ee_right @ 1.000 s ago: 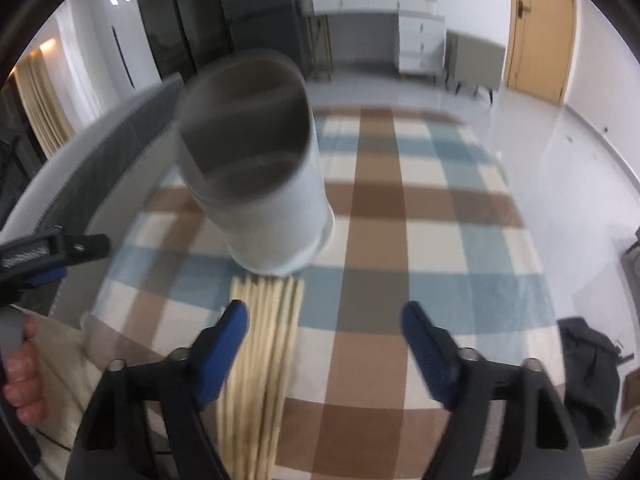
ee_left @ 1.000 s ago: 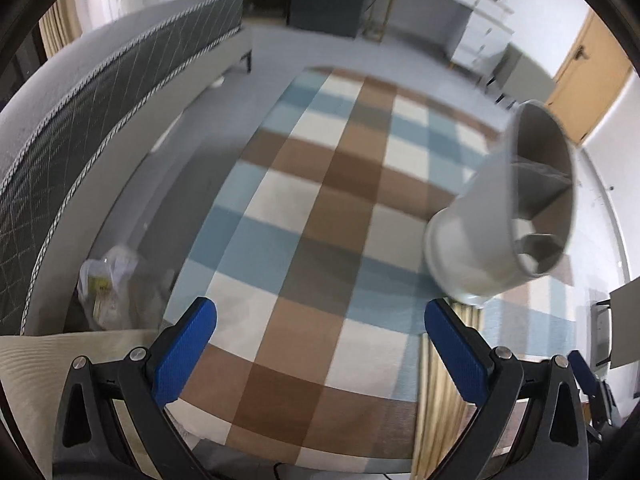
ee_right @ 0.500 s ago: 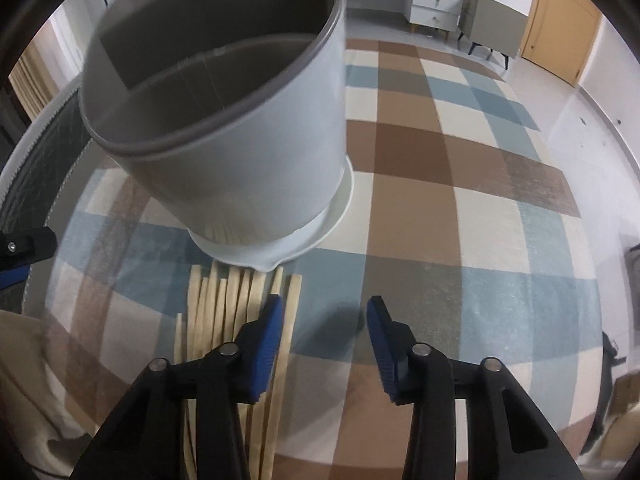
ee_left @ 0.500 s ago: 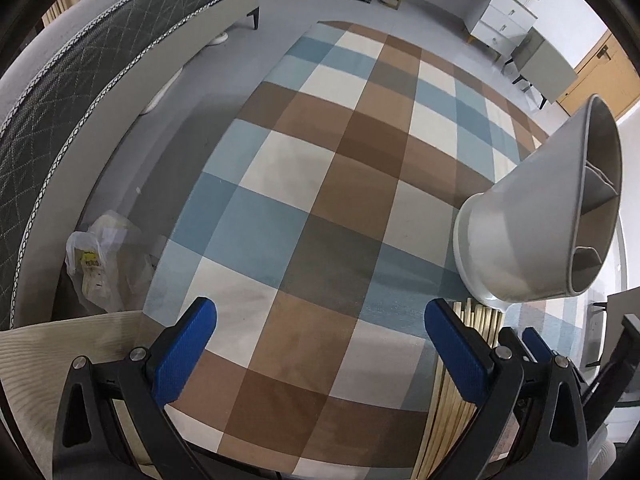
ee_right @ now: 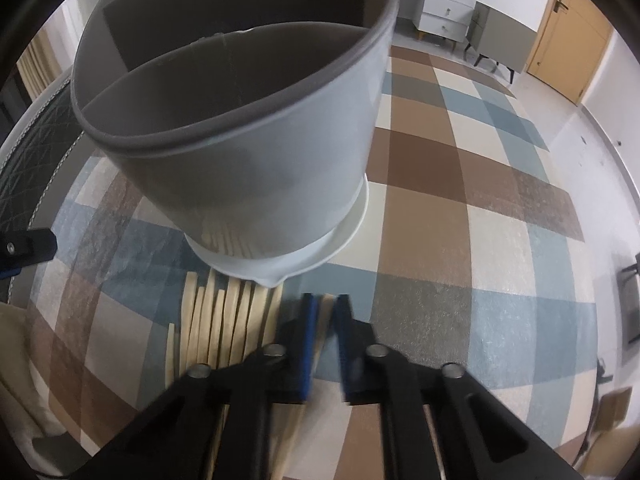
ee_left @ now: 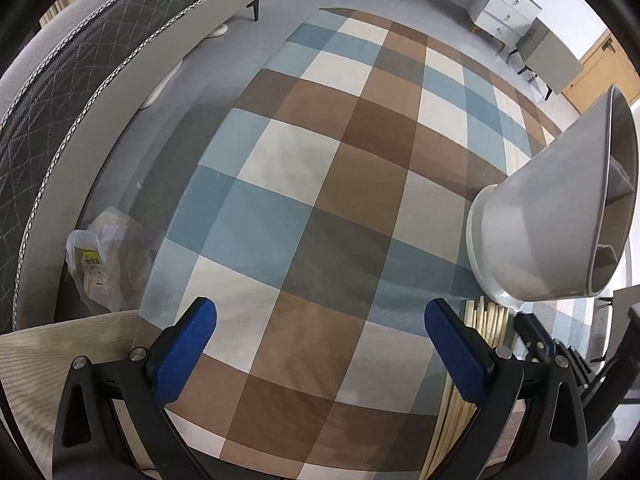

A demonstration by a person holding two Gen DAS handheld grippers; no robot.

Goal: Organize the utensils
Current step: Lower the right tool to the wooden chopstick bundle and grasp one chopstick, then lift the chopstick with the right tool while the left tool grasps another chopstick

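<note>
The right gripper (ee_right: 324, 316) has just been closing and now pinches one pale wooden stick (ee_right: 325, 305) at the right-hand edge of a row of sticks (ee_right: 224, 320) lying on the checked rug (ee_right: 460, 200). The stick shows between the blue pads, which are close together on either side of it. The left gripper (ee_left: 316, 348) hangs wide open over bare rug, holding nothing.

The sticks lie side by side just in front of the grey holder (ee_right: 240, 120), a round tub on a white saucer base whose inside is split by walls into compartments. The far ends of several sticks reach the lip of that base; whether they touch it cannot be told. Each stick's long axis runs from the camera toward the holder, roughly in line with the right gripper's fingers, and the row fans slightly.

The step in hand looks like lifting a single stick to drop it upright into a compartment. Doing it well probably means raising the stick straight up so its neighbours are not dragged along, then tipping it until its long axis stands vertical before lowering it past the rim. The grip sits near one end, so the free length may swing; a slow lift would keep it steady. The holder stands upright with its mouth open upward, and appears empty in the part that can be seen.
</note>
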